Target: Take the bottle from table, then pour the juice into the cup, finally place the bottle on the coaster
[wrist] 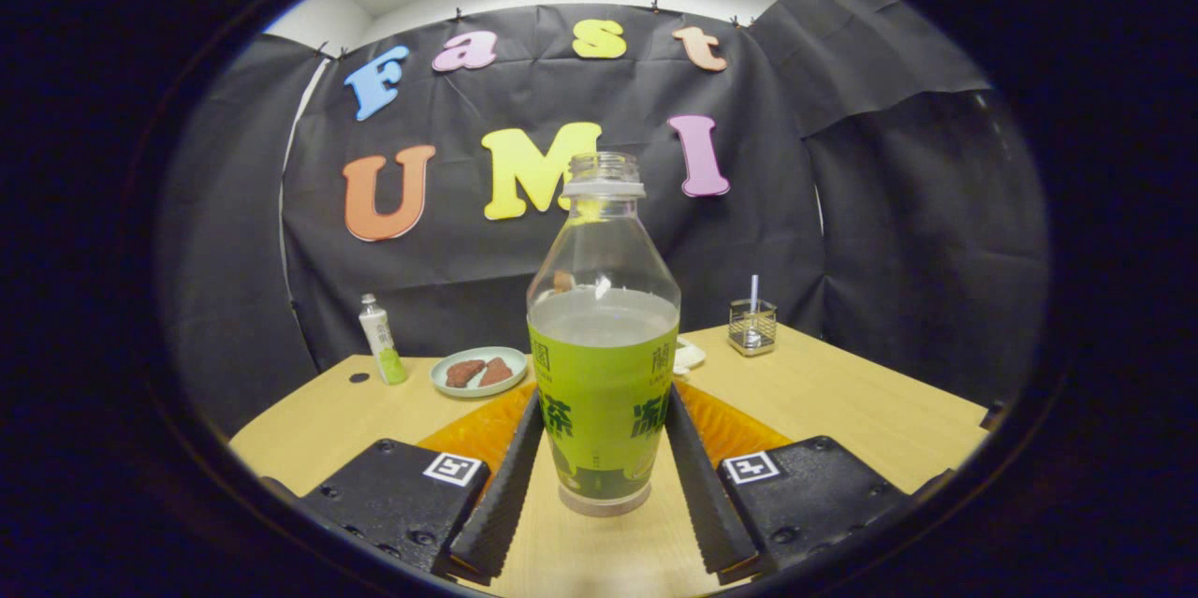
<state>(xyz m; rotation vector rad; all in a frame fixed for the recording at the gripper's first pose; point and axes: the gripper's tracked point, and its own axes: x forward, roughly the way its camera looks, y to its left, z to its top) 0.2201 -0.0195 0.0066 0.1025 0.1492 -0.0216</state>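
Gripper view: your gripper (604, 448) stands with the juice bottle (604, 364) upright between its two fingers; both fingers (505, 476) lie against the labelled sides of the bottle and appear to press on it, so you are holding it by the lower body; the base looks to rest on or just above the wooden table (842, 401), though I cannot tell which. The bottle is clear plastic with a green label, uncapped at the neck, and filled to about its shoulder; judge it moderately heavy for its size and thin-walled, so a hard squeeze could dent it and push liquid upward; the label film may be slick. Your hold on the wide labelled band is sensible; stay below the liquid line and keep it upright, since the open mouth will spill at any tilt. Just beyond the fingers, behind the bottle, lies an orange coaster (477, 430); farther off to the left sit a small plate (479, 371) and a second small bottle (382, 339); beyond to the right stands a clear glass cup (752, 327) with a straw.
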